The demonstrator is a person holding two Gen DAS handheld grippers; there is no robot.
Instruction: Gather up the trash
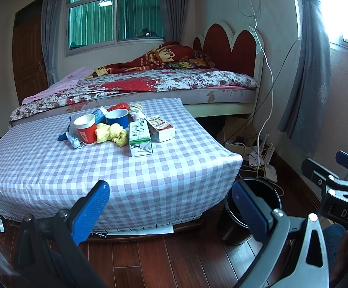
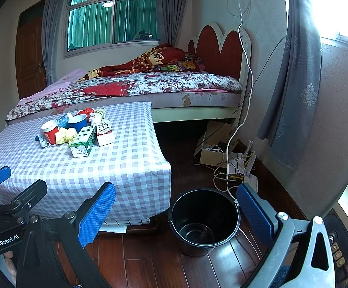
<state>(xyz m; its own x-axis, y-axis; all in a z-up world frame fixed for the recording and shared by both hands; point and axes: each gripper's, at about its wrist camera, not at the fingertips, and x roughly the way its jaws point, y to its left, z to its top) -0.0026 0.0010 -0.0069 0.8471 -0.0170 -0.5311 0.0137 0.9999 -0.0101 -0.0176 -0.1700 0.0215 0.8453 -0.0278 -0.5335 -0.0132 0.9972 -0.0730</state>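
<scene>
Both my left hand-held gripper [image 1: 169, 212] and right hand-held gripper [image 2: 176, 213] gape wide, empty. I should approach the green carton [image 2: 84, 142] first, nearest the black bucket [image 2: 203, 218].

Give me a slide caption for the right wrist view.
Open right gripper above an empty black bucket, beside a checked table piled with cups and cartons.

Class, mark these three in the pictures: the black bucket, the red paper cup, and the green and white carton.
black bucket [image 2: 174, 212]: right wrist view, on its left rim.
red paper cup [image 1: 87, 133]: left wrist view, on its red side wall.
green and white carton [image 1: 138, 133]: left wrist view, on its upper printed face.
</scene>
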